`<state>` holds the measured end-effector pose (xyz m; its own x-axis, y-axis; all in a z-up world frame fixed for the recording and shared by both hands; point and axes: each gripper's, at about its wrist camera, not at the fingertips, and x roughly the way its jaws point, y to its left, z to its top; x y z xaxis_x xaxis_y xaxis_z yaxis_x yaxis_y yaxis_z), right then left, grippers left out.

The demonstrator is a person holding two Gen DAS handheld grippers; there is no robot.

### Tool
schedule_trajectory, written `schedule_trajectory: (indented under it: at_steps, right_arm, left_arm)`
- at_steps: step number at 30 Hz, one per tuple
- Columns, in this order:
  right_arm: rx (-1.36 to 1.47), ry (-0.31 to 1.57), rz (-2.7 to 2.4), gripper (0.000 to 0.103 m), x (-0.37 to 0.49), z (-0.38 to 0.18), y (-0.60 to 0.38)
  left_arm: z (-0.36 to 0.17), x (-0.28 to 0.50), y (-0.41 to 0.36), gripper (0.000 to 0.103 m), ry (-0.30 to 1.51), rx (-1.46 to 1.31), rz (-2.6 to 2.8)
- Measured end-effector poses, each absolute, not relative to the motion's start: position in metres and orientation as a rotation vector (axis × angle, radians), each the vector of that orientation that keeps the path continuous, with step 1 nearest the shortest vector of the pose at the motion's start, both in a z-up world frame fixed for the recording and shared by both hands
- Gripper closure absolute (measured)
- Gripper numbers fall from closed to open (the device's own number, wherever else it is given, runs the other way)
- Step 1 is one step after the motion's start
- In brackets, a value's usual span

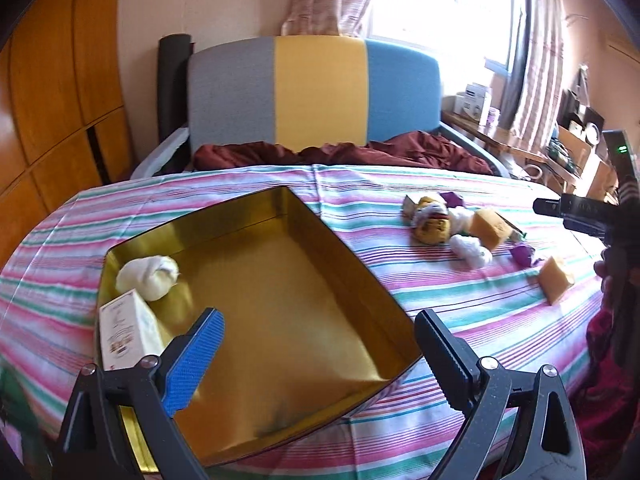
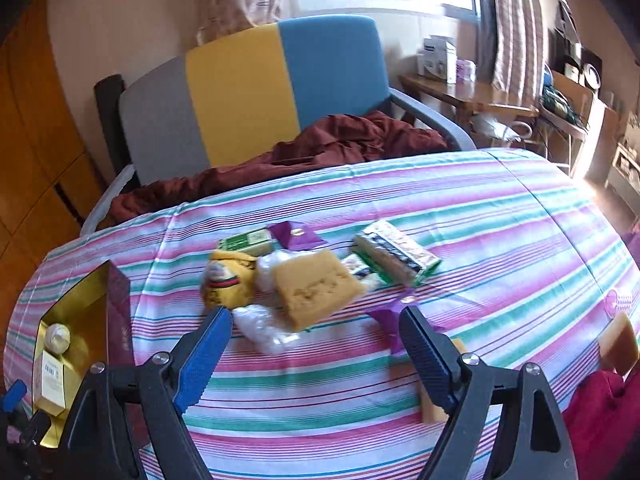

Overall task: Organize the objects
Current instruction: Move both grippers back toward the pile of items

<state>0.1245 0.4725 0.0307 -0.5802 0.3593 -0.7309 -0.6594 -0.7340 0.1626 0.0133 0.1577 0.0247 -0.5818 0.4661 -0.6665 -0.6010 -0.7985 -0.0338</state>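
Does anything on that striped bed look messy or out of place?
Yes. Only a white bundle and a small carton lie in the gold box. Sponges, a yellow plush toy, purple wrappers and packets sit jumbled on the sheet beside it.

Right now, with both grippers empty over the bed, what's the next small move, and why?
Probably ease the right gripper forward and down onto the yellow sponge just ahead of it. Its jaws stand open with nothing between them, the gold box holds only a white bundle and a small carton, and the pile remains loose on the sheet.
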Motion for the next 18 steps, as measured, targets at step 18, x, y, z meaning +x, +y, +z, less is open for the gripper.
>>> schedule_trajectory:
  at_steps: [18]
  right_arm:
    - [-0.816,1.171,2.038,0.016,0.199,-0.025,0.584]
  left_arm:
    - [0.012,0.036,0.285,0.013,0.351,-0.928,2.049]
